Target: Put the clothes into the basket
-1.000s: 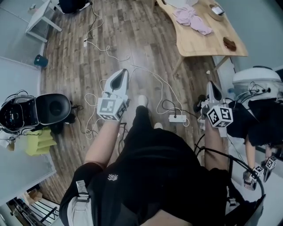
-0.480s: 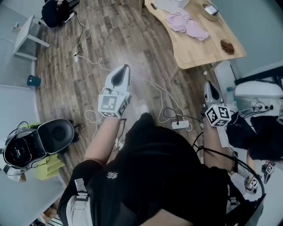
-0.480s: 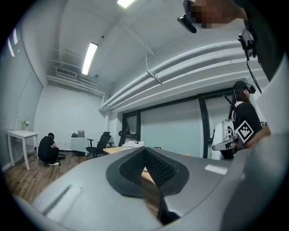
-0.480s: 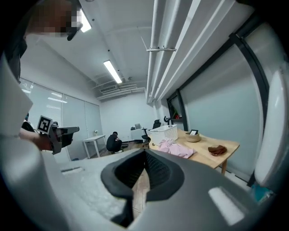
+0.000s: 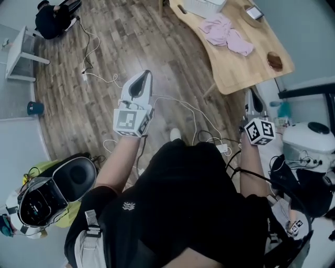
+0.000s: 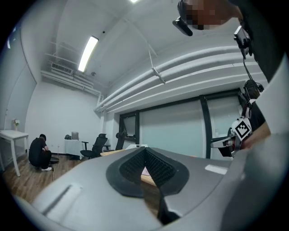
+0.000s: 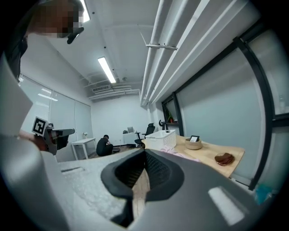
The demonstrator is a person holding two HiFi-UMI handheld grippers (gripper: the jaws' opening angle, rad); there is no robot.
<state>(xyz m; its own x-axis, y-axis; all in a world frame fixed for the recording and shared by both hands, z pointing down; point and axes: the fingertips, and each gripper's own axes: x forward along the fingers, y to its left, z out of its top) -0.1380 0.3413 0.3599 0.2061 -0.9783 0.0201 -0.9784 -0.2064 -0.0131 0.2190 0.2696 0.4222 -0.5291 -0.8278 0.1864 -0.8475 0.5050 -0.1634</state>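
Observation:
Pink clothes (image 5: pixel 227 34) lie in a heap on the wooden table (image 5: pixel 246 68) at the top right, next to a white basket (image 5: pixel 204 6) at the table's far end. Held out over the wood floor, my left gripper (image 5: pixel 141 82) is well short of the table, shut and empty. Closer to the table's near corner, my right gripper (image 5: pixel 253 98) is shut with nothing in it. The right gripper view looks past its own jaws (image 7: pixel 144 151) at the basket (image 7: pixel 161 139) and the clothes (image 7: pixel 180 154). In the left gripper view the jaws (image 6: pixel 144 150) meet at the tips.
White cables and a power strip (image 5: pixel 222 148) trail over the floor by the person's feet. A bowl (image 7: pixel 194 143) and a brown object (image 7: pixel 224 158) sit on the table. A black round machine (image 5: pixel 78 175) stands at left, a white appliance (image 5: pixel 309 138) at right. Someone crouches far off (image 7: pixel 104 145).
Both grippers have travelled forward toward the table with the person walking. The table and pink clothes sit nearer in the head view. Both pairs of jaws have stayed shut.

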